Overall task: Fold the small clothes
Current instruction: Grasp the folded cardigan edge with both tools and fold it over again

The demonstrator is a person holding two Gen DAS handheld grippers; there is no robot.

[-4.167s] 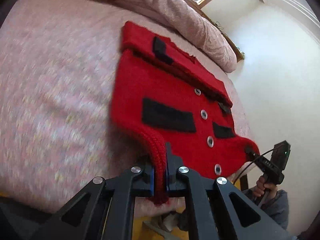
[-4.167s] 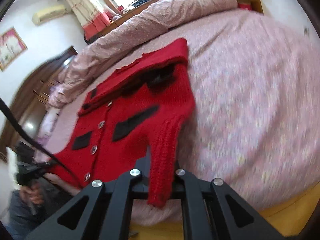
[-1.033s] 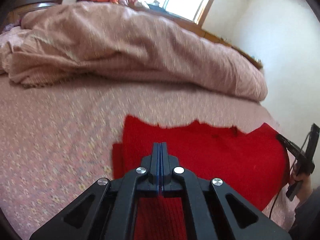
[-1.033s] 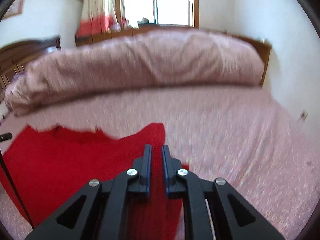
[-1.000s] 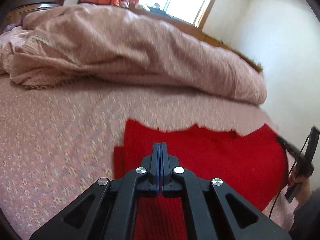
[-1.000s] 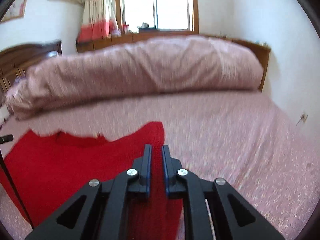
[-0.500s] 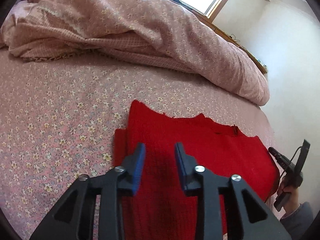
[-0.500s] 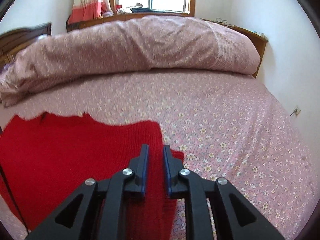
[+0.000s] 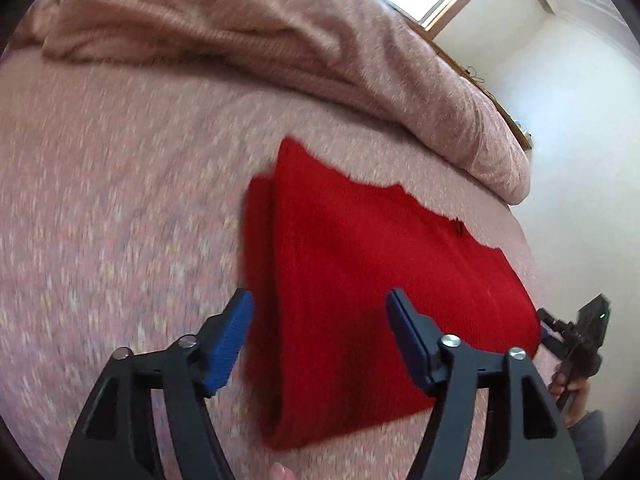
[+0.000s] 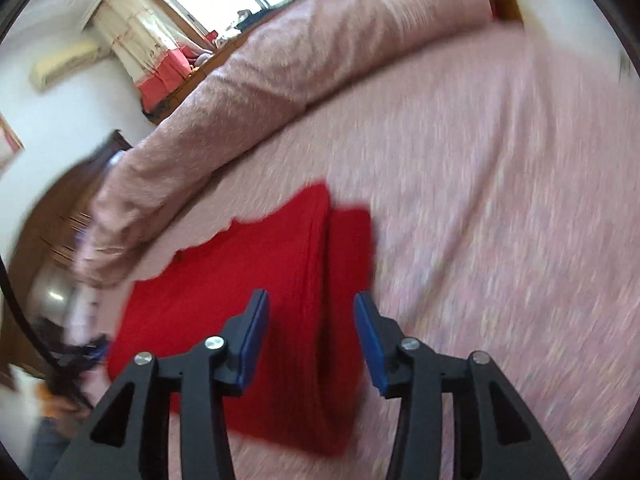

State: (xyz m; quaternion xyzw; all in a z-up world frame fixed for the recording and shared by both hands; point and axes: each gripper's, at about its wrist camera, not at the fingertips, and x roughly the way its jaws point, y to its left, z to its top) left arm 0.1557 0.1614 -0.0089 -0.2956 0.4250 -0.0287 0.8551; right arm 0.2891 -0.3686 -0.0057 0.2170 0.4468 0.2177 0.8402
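Observation:
A red knitted garment (image 9: 360, 280) lies folded on the pink flowered bed sheet (image 9: 120, 208), plain side up, with a lower layer showing along its left edge. It also shows in the right wrist view (image 10: 248, 288), with a lower layer along its right edge. My left gripper (image 9: 320, 308) is open and empty, hovering above the garment's near left part. My right gripper (image 10: 310, 304) is open and empty above the garment's near right part. My right gripper also shows at the garment's right end in the left wrist view (image 9: 576, 332).
A rolled pink duvet (image 9: 260, 40) lies across the far side of the bed, also in the right wrist view (image 10: 300, 52). A white wall (image 9: 580, 128) stands right of the bed. Dark wooden furniture (image 10: 52, 216) stands at the left. The bed's near edge is just below the garment.
Both grippers held the garment's hem, carried it forward over the garment, then opened and let go. Both have drawn back and opened wider, and the garment lies folded.

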